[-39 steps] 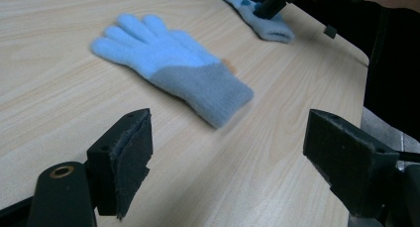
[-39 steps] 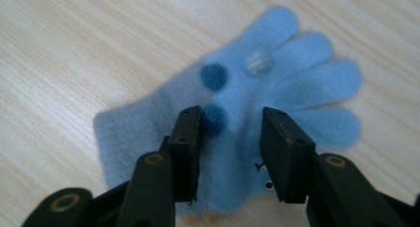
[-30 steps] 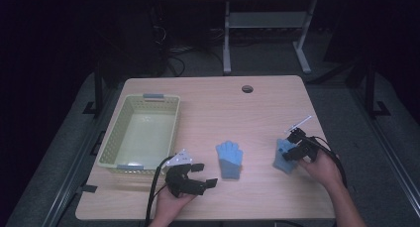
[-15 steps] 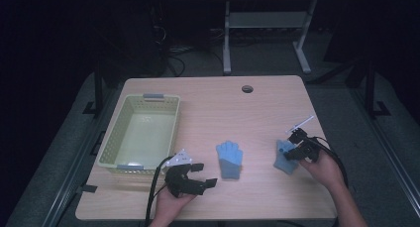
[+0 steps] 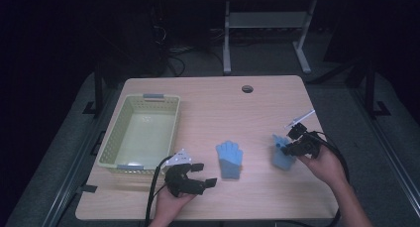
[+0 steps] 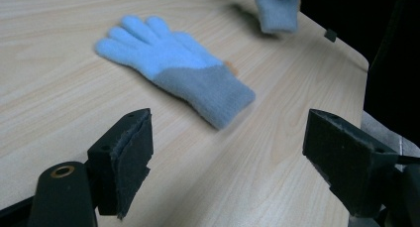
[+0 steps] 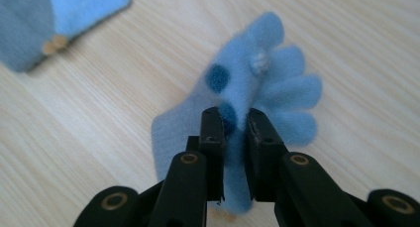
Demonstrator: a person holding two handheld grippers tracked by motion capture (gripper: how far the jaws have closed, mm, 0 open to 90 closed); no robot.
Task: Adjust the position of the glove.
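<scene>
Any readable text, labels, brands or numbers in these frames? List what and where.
None: no readable text in any view.
Both gloves, the flat one and the one in the right gripper, show no print, only dark dots.
The basket and table carry no label either.

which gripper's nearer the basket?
Left. The left gripper sits open just off the near right corner of the yellow-green basket; the right gripper is across the table, shut on a blue glove.
</scene>
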